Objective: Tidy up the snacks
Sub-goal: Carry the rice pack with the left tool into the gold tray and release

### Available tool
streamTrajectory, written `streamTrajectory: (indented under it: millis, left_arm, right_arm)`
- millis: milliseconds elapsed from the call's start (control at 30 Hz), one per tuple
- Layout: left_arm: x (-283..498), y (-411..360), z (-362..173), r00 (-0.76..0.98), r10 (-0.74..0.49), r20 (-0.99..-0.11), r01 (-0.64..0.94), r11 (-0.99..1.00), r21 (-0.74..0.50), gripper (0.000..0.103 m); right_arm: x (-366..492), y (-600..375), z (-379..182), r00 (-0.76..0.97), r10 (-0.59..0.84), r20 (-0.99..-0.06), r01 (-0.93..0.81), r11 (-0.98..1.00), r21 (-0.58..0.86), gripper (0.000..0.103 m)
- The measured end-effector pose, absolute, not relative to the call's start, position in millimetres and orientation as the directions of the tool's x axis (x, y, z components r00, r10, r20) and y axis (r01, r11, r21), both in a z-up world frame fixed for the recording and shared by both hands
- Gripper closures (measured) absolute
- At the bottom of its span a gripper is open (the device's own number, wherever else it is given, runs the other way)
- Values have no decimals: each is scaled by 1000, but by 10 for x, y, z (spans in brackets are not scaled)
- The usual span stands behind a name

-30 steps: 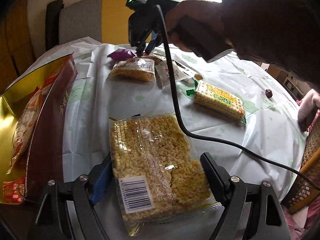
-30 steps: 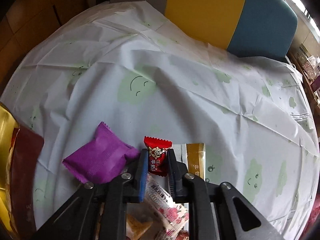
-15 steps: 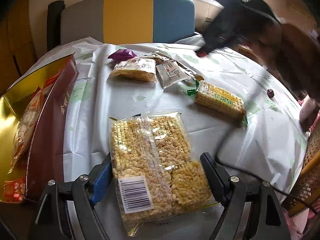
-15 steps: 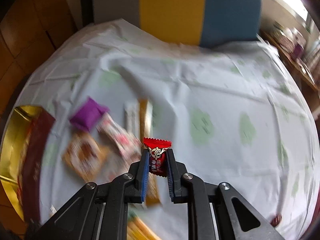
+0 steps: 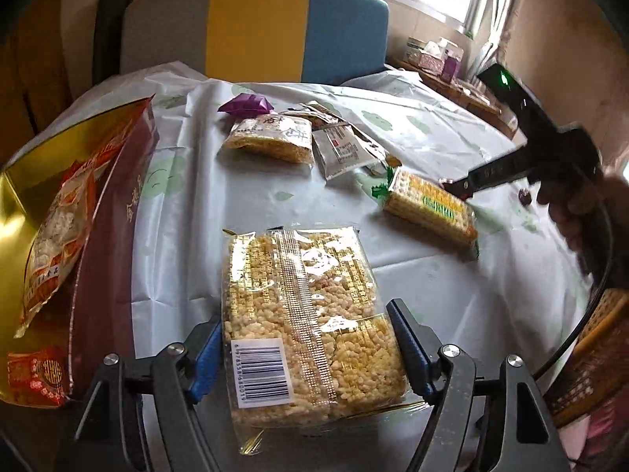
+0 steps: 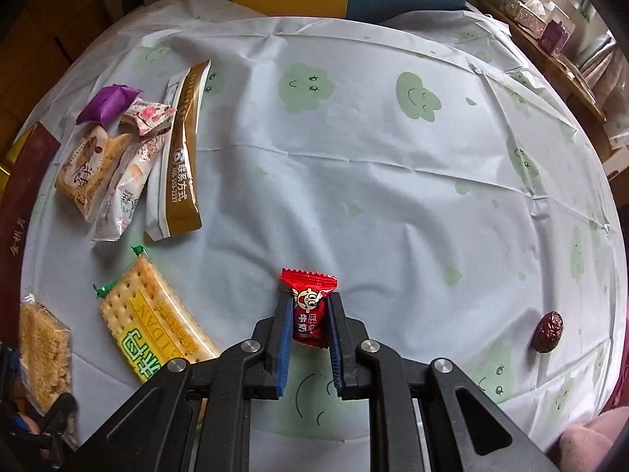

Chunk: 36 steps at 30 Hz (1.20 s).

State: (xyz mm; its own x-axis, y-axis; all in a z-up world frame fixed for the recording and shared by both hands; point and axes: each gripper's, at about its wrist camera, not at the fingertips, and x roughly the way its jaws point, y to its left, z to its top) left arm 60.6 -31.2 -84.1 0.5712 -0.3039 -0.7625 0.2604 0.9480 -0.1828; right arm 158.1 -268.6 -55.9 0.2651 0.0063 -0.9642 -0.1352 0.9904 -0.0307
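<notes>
My left gripper point(image 5: 304, 320) is shut on a clear pack of puffed rice cakes point(image 5: 306, 314), which rests on the table. My right gripper point(image 6: 310, 306) is shut on a small red candy point(image 6: 309, 310) and holds it above the tablecloth; it also shows in the left wrist view point(image 5: 458, 188) at the right. A cracker pack with green ends point(image 6: 153, 326) point(image 5: 430, 206) lies left of the right gripper. A pile with a purple packet point(image 6: 108, 102), a brown-and-white sachet point(image 6: 179, 161) and small cake packs point(image 6: 88, 165) lies at the far left.
A gold and dark red gift box point(image 5: 90, 236) holding snack bags stands at the table's left edge. A red date point(image 6: 547, 331) lies on the cloth at the right. A woven basket point(image 5: 589, 358) sits at the right edge. A colourful chair point(image 5: 255, 27) stands behind the table.
My right gripper has carried the red candy from the far snack pile toward the near right of the table. My left gripper has stayed on the rice cake pack.
</notes>
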Motion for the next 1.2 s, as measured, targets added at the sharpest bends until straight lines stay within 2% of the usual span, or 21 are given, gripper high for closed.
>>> streamTrajectory:
  millis: [367, 633, 800, 967, 1067, 1200]
  left_arm:
    - [483, -90, -248, 663, -320, -677, 231, 947, -221, 28]
    - [738, 859, 157, 748, -144, -648, -13, 973, -232, 27]
    - [1045, 1393, 33, 716, 12, -698, -155, 978, -142, 27]
    - [1322, 1711, -135, 691, 106, -715, -233, 969, -82, 31]
    - [1422, 1866, -199, 666, 152, -731, -281, 958, -57, 31]
    - [1316, 1885, -195, 673, 156, -723, -312, 946, -87, 31]
  right_arm:
    - [1504, -2450, -623, 282, -26, -959, -163, 984, -75, 87]
    - [1492, -2392, -631, 287, -41, -957, -177, 980, -95, 87]
    - [1491, -2376, -639, 288, -42, -957, -178, 979, -97, 87]
    - [1484, -2365, -646, 293, -48, -955, -183, 977, -105, 87]
    - [1485, -2363, -651, 294, -48, -954, -184, 977, -106, 87]
    - [1487, -2369, -654, 295, -46, -954, -186, 977, -105, 86]
